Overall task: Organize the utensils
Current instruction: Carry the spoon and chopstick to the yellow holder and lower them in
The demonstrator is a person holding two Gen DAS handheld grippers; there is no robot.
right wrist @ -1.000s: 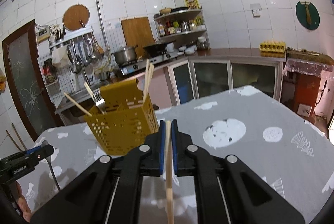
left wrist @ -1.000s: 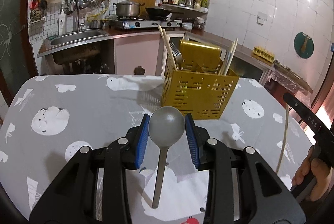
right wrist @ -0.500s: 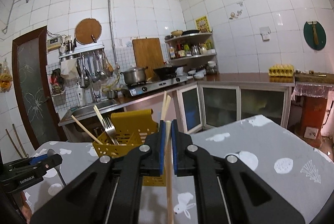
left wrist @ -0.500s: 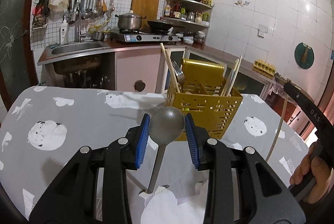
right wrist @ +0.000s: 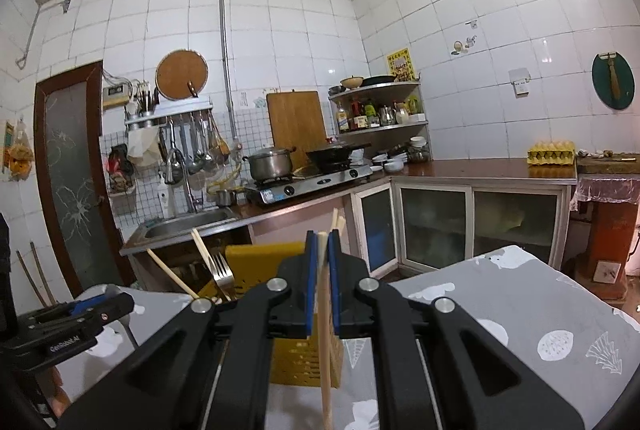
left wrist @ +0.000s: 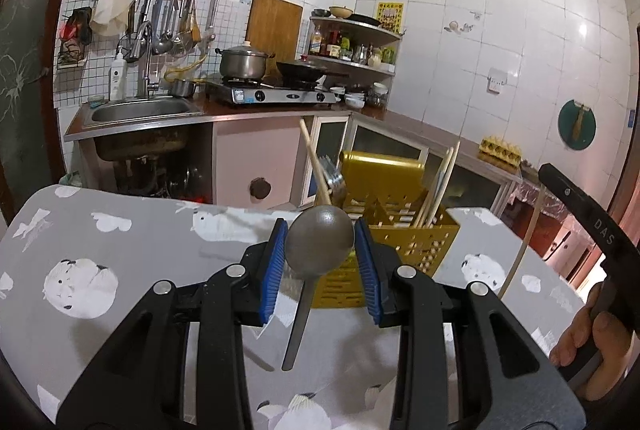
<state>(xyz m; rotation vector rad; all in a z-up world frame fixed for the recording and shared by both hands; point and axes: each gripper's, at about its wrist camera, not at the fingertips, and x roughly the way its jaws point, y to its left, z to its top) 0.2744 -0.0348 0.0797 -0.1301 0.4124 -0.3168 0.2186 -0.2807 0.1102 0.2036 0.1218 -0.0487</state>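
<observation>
The yellow utensil caddy (left wrist: pixel 394 230) stands on the bench (left wrist: pixel 120 242), already carrying a fork (left wrist: pixel 334 181) and several chopsticks (left wrist: pixel 438 185) leaning out of its compartments. It lies straight ahead of both tools, just beyond their tips. The left hand-held gripper (left wrist: pixel 320 250) pinches a grey spoon (left wrist: pixel 320 240) by the sides of its bowl, the handle hanging down toward the camera, so its long axis runs near upright. The right hand-held gripper (right wrist: pixel 322 282) is pressed together on a single pale chopstick (right wrist: pixel 325 350), which also hangs near upright below the pads. Judging from the left view, the spoon looks closer to the caddy's open top, so it probably goes in first, handle downward.
</observation>
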